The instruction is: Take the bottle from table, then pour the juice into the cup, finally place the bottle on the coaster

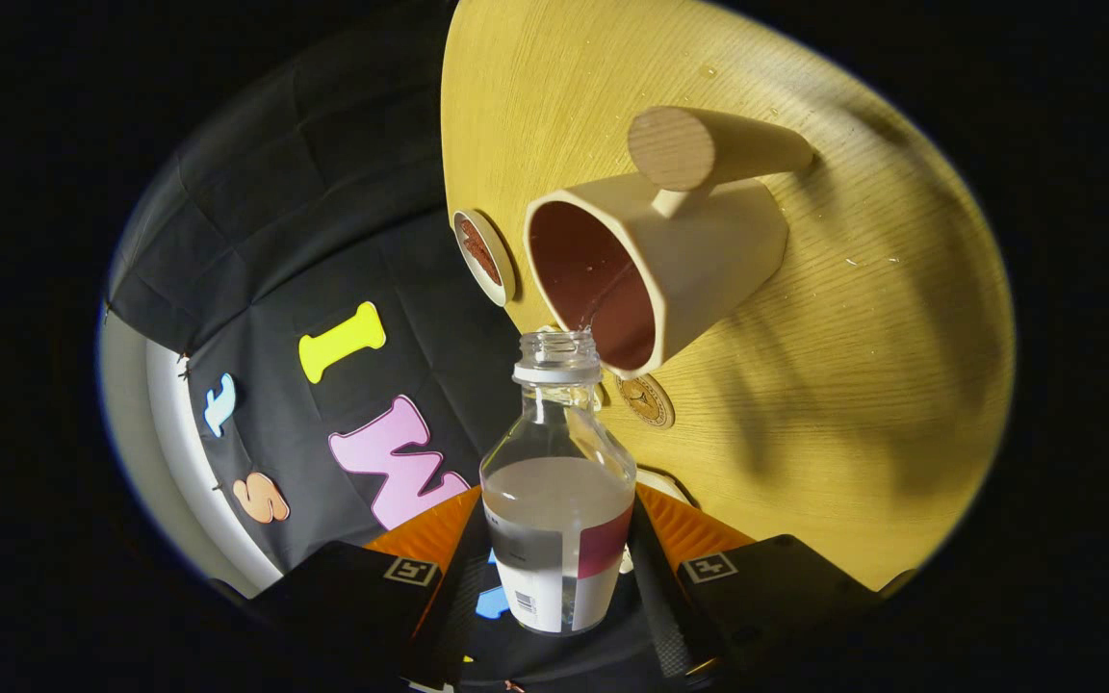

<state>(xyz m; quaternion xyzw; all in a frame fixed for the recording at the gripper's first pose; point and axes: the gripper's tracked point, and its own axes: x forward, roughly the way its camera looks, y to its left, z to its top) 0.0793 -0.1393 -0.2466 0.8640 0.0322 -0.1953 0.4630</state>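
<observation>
firmly closed: gripper [559, 568] fingers press bottle [557, 500], mouth at cup [646, 265].

The bottle's [557, 481] base is hidden between the gripper's [557, 558] fingers, which clamp its label on both sides. The bottle neck covers the near part of the cup [656, 260] rim. The coaster [484, 256] beyond the cup shows edge-on, its face barely legible. A small round emblem [647, 398] on the table [853, 337] is partly covered by the cup.
</observation>
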